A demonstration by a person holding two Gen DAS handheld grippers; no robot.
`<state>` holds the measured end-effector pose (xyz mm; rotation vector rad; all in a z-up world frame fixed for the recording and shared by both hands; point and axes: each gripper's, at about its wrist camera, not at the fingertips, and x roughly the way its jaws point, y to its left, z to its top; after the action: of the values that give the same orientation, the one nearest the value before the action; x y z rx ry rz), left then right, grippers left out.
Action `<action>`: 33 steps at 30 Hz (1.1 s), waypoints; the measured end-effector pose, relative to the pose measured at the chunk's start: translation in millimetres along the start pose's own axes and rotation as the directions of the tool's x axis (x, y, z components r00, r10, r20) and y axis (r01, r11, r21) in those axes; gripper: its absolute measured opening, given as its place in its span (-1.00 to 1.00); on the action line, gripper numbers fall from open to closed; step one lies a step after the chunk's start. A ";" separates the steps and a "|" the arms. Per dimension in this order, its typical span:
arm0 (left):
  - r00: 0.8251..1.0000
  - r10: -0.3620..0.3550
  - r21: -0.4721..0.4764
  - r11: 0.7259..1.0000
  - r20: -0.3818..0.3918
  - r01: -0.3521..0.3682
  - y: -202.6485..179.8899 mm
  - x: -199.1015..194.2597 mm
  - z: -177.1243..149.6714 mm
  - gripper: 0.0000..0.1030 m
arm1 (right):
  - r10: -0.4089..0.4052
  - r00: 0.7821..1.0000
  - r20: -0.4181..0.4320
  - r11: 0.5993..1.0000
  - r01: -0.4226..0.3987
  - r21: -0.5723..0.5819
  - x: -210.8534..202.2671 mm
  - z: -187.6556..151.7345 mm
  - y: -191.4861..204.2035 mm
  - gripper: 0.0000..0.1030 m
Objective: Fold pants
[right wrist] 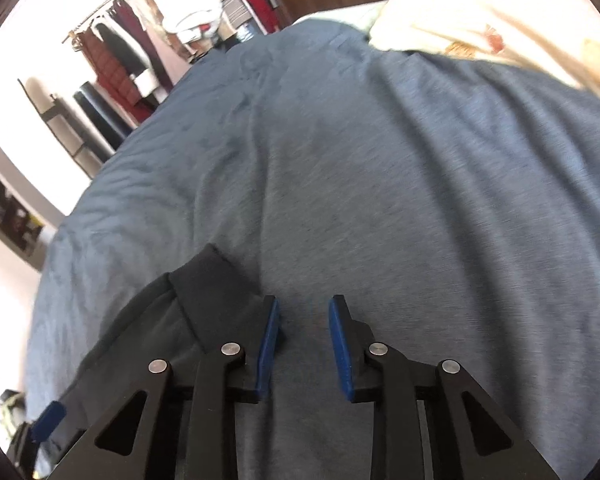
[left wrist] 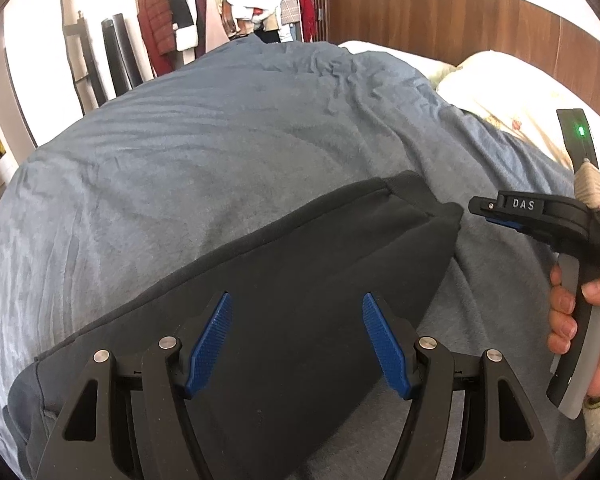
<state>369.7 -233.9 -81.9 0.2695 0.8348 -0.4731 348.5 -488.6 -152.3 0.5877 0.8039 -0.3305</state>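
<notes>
Dark pants (left wrist: 292, 280) lie flat in a long strip on a blue-grey blanket (left wrist: 204, 140), the ribbed waistband end at the far right. My left gripper (left wrist: 297, 302) is open, jaws wide, hovering over the middle of the pants. My right gripper (left wrist: 480, 210) shows at the right, held by a hand, its tip beside the waistband end. In the right wrist view my right gripper (right wrist: 304, 312) is open with a narrow gap and nothing between the pads. The pants' waistband (right wrist: 216, 284) lies just left of its left finger.
A cream patterned pillow (left wrist: 500, 100) lies at the far right of the bed against a wooden headboard (left wrist: 460, 12). A clothes rack (left wrist: 228, 0) with hanging garments stands beyond the bed. The blanket (right wrist: 380, 160) is wrinkled.
</notes>
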 end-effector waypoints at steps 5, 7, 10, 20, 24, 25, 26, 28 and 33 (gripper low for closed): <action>0.999 -0.019 -0.018 1.000 0.027 0.019 -2.3 -21.0 -3.7 0.30 | 0.017 0.999 0.030 0.999 -0.016 -0.030 -28.9 -4.1 1.6 -0.30; 0.999 -0.030 -0.031 0.999 0.041 0.032 -1.0 -32.1 -8.1 0.30 | 0.029 0.998 0.054 0.999 -0.027 -0.046 -44.8 -7.8 4.6 -0.28; 0.997 -0.039 -0.049 0.998 0.065 0.042 1.8 -49.0 -17.9 0.36 | 0.057 0.995 0.078 0.996 -0.052 -0.066 -68.7 -16.5 10.5 -0.23; 0.991 -0.058 -0.043 0.997 0.119 0.063 24.3 -90.1 -41.9 0.49 | 0.079 0.991 0.103 0.993 -0.070 -0.092 -108.3 -55.0 39.3 -0.08; 0.994 -0.067 -0.017 0.998 0.087 0.068 36.9 -99.9 -30.4 0.50 | 0.062 0.995 0.078 0.995 -0.055 -0.080 -112.7 -61.7 52.9 -0.08; 0.995 -0.075 -0.015 0.997 0.071 0.076 39.5 -101.6 -26.2 0.50 | 0.053 0.996 0.074 0.996 -0.047 -0.077 -115.5 -61.9 56.0 -0.08; 0.995 -0.082 -0.014 0.996 0.055 0.083 42.4 -104.3 -20.0 0.50 | 0.042 0.997 0.066 0.997 -0.037 -0.073 -118.8 -60.9 59.8 -0.08; 0.995 -0.097 -0.010 0.995 0.035 0.097 46.3 -110.1 -6.5 0.50 | 0.017 0.998 0.052 0.997 -0.013 -0.077 -129.8 -56.4 69.5 -0.08; 0.988 -0.151 0.081 0.986 0.033 0.148 44.4 -109.2 32.3 0.50 | -0.005 0.999 0.034 0.998 0.008 -0.069 -150.2 -40.0 77.2 -0.08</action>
<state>349.8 -176.5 24.3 0.2696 0.8023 -0.6504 264.7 -394.5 -33.0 0.5133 0.7821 -0.3163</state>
